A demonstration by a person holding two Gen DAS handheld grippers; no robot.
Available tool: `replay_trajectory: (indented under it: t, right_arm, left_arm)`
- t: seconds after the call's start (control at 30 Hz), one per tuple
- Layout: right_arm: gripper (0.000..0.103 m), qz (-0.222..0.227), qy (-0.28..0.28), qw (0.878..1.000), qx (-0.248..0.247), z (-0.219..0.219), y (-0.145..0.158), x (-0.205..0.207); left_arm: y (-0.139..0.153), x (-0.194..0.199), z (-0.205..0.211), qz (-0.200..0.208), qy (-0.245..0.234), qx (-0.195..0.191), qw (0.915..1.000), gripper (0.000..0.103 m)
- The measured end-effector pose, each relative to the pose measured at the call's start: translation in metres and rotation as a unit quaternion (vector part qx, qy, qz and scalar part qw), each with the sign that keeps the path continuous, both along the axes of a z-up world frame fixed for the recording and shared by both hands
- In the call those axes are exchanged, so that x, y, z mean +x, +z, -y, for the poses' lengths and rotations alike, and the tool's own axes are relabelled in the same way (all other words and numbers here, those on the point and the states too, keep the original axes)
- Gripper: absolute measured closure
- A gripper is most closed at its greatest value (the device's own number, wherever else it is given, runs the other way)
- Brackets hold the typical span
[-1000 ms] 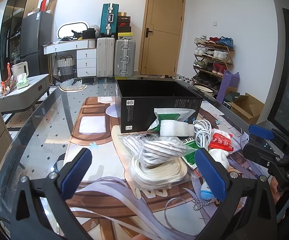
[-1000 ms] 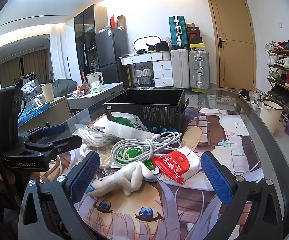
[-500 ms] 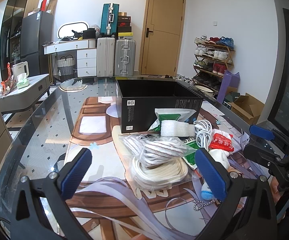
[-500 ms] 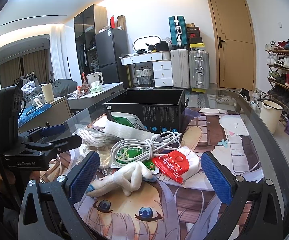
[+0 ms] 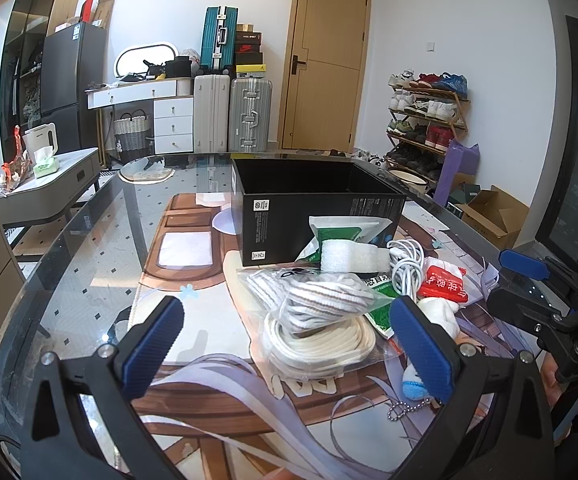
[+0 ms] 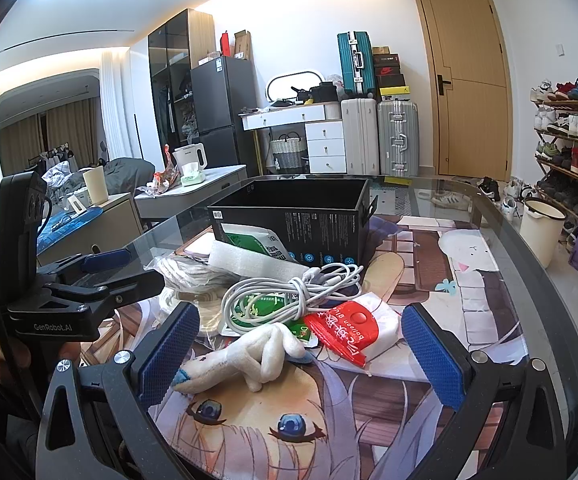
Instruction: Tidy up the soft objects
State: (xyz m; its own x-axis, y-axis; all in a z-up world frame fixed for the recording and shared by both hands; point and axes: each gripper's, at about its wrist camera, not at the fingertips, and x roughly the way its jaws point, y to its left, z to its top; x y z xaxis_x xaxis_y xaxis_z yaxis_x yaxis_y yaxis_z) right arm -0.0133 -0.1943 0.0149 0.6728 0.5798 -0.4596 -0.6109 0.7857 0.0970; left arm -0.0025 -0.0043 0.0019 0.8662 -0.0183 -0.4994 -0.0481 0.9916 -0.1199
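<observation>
A pile of soft things lies in front of an open black box (image 5: pixel 321 216) (image 6: pixel 301 220). It holds a clear bag of cream rope and striped cloth (image 5: pixel 321 320), a white foam roll (image 5: pixel 353 256) (image 6: pixel 245 258), a coiled white cable (image 6: pixel 289 296) (image 5: pixel 405 268), a red and white packet (image 6: pixel 349 332) (image 5: pixel 445 284), green packets (image 6: pixel 257 240) and a white plush toy (image 6: pixel 245 360) (image 5: pixel 437 312). My left gripper (image 5: pixel 289 344) is open and empty, just short of the rope bag. My right gripper (image 6: pixel 301 352) is open and empty, its jaws either side of the plush toy and the red packet.
The things lie on a glass table (image 5: pixel 89 260) with a cartoon mat (image 6: pixel 273 424) beneath the glass. Each gripper shows in the other's view, the right one (image 5: pixel 545 308) at the table's right, the left one (image 6: pixel 69 292) at its left. Suitcases, drawers and a shoe rack stand beyond.
</observation>
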Motion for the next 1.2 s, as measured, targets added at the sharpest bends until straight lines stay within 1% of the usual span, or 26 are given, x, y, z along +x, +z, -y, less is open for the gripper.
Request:
replay_trajectory:
  t: [0.47,0.7,0.83,1.0,1.1,1.2]
  right_arm:
    - [0.000,-0.001,0.000,1.000,-0.008,0.001,0.000,0.001]
    - [0.000,-0.005,0.006,1.000,-0.013,0.002,0.005,0.006]
    - [0.000,-0.008,0.011,0.999,-0.032,0.004,0.007,0.013]
    - [0.000,-0.017,0.027,0.999,-0.043,0.007,0.010,0.019]
    - [0.000,-0.018,0.034,0.997,-0.062,0.007,0.010,0.025]
    - [0.000,-0.024,0.041,0.996,-0.074,0.006,0.010,0.030]
  left_arm:
    - [0.001,-0.001,-0.001,-0.001,0.002,0.001,1.0000,0.000]
    - [0.005,0.001,-0.004,0.002,0.003,0.006,1.0000,0.000]
    - [0.009,0.008,-0.006,0.002,-0.002,0.013,0.9999,0.000]
    - [0.013,0.013,-0.010,0.002,-0.009,0.008,0.9999,0.000]
    - [0.015,0.014,-0.009,0.007,-0.020,0.011,0.9997,0.000]
    - [0.016,0.017,-0.007,0.003,-0.025,0.015,0.9996,0.000]
